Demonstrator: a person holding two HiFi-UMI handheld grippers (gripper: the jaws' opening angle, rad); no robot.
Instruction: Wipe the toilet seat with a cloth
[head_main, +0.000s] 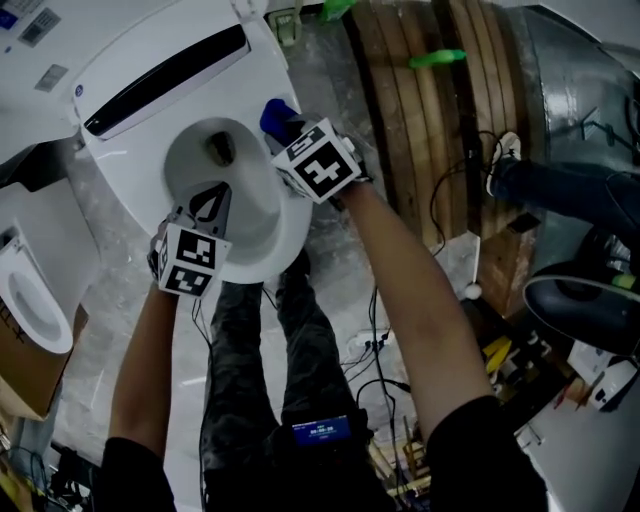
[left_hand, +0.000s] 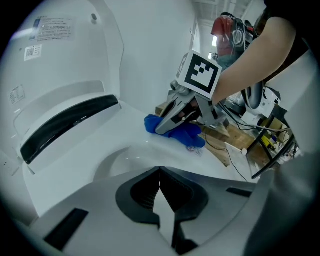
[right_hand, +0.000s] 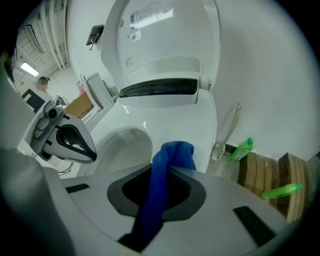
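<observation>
The right gripper is clenched on the blue cloth. The cloth hangs out of its jaws and lies on the right side of the toilet seat, toward the back. The left gripper is closed with nothing between its jaws, and it hovers over the front left part of the seat.

To wipe well, I think the cloth should be pressed flat on the seat and led along the ring in one even curve, not only dabbed. The loose end should not drop into the bowl. The left gripper would do best to stand outside the path of the cloth.

Counted: one cloth, two grippers, one toilet with its lid raised, one more white toilet at the left edge, and two green bottles beside the wall.
</observation>
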